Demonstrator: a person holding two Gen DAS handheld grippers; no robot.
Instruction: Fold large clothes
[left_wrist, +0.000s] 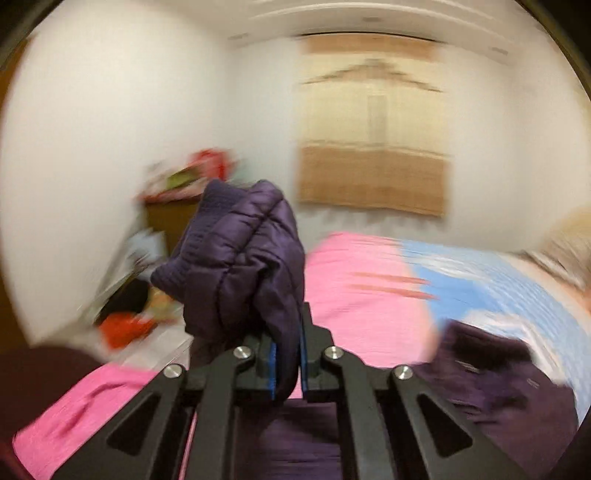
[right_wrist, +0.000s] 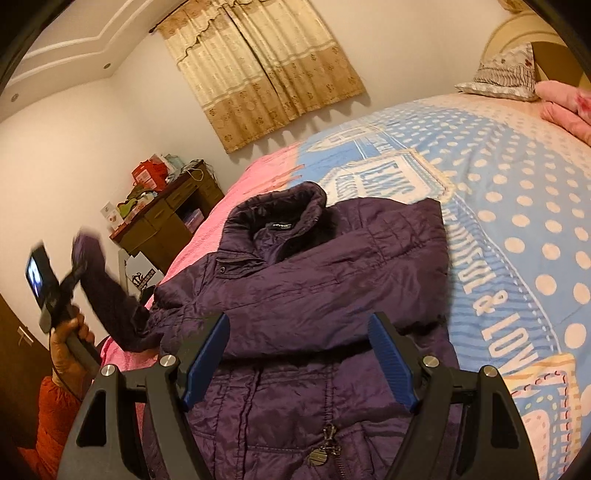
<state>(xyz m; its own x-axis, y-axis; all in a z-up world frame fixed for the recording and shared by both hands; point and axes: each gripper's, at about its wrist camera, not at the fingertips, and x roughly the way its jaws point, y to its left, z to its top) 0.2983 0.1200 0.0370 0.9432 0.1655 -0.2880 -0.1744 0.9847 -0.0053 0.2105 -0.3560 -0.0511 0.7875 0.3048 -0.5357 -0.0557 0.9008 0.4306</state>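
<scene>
**One sleeve lifted off the bed**

One purple quilted jacket (right_wrist: 314, 295) lies front-up across the bed (right_wrist: 517, 221), collar toward the curtain (right_wrist: 266, 70). The left gripper (left_wrist: 286, 363) has its jaws clamped on the jacket's sleeve (left_wrist: 240, 254), held up above the bed's pink edge. The right gripper (right_wrist: 297, 354) hangs over the jacket's middle, jaws spread wide and holding nothing.

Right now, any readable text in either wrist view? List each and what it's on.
"& LOV", cut off by the frame edge: bedspread.
White patch on bedspread: lettering there, too distorted to read.
Collar label of purple jacket: too small.
Black-and-white box beside the bed: print unreadable.
Left wrist view: blurred, nothing legible.
</scene>
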